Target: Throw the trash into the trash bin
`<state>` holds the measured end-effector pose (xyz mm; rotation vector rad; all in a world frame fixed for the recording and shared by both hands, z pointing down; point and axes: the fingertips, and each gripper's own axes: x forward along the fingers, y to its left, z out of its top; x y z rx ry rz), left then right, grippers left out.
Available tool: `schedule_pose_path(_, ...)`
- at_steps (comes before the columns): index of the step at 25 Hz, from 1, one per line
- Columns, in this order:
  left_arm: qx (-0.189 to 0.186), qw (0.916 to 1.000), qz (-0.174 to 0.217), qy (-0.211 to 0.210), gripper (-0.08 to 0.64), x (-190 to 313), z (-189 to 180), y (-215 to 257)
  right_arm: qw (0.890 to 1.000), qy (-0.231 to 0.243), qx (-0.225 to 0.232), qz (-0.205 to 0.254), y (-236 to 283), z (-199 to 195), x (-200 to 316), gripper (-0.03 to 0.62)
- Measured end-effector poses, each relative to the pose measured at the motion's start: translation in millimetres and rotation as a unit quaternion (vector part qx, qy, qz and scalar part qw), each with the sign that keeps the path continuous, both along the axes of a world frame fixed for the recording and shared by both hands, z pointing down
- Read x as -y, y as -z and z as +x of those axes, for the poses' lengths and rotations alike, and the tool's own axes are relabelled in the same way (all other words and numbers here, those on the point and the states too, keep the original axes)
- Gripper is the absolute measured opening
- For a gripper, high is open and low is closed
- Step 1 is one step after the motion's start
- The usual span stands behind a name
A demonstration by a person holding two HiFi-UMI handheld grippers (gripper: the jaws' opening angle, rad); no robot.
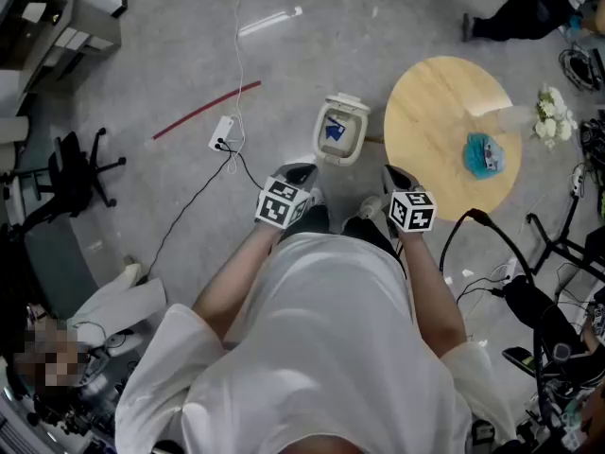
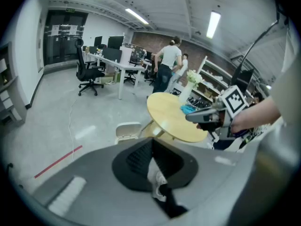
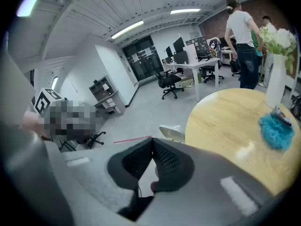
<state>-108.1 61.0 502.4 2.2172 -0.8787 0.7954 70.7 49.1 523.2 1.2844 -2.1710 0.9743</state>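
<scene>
The crumpled teal-blue wad of trash (image 1: pixel 483 154) lies on the round pale wooden table (image 1: pixel 435 112), toward the table's right side in the head view and near the white vase of white flowers (image 1: pixel 548 116) at its edge. In the right gripper view the wad (image 3: pixel 276 130) sits just in front of the vase (image 3: pixel 276 86), and neither gripper touches it.

The small cream-white plastic trash bin (image 1: pixel 341 129) stands on the grey floor just left of the table, its top open, with a blue scrap (image 1: pixel 333 132) showing inside.

The left gripper (image 1: pixel 299 171) and the right gripper (image 1: pixel 397 175) are held side by side in front of the person, on the near side of the bin and table and apart from both. The left gripper's (image 2: pixel 152 142) jaws meet at the tips with nothing between them. The right gripper's (image 3: pixel 152 141) jaws are likewise closed and empty.

Farther left on the floor are a red strip (image 1: pixel 206 110), a white power strip (image 1: pixel 222 133) with its cable, and a black office chair (image 1: pixel 80 168)
</scene>
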Motion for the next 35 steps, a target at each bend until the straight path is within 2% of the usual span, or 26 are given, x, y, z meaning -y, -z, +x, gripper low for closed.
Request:
schedule_pose_path(17,-0.011,0.9998,0.006,-0.017,0.005,-6.2,23.8,19.4,1.0,0.01,0.0,0.021,20.6,10.4,-10.3,0.002)
schedule_pose_path(26,-0.019,0.9998,0.003,-0.003,0.005,-0.7,17.2,21.2,1.0,0.011,-0.003,0.019,21.0,4.1,-14.0,0.002)
schedule_pose_path(35,-0.016,0.9996,0.0,-0.022,0.005,-1.2,7.3,17.4,1.0,-0.018,-0.012,0.016,19.3,6.2,-20.9,0.002)
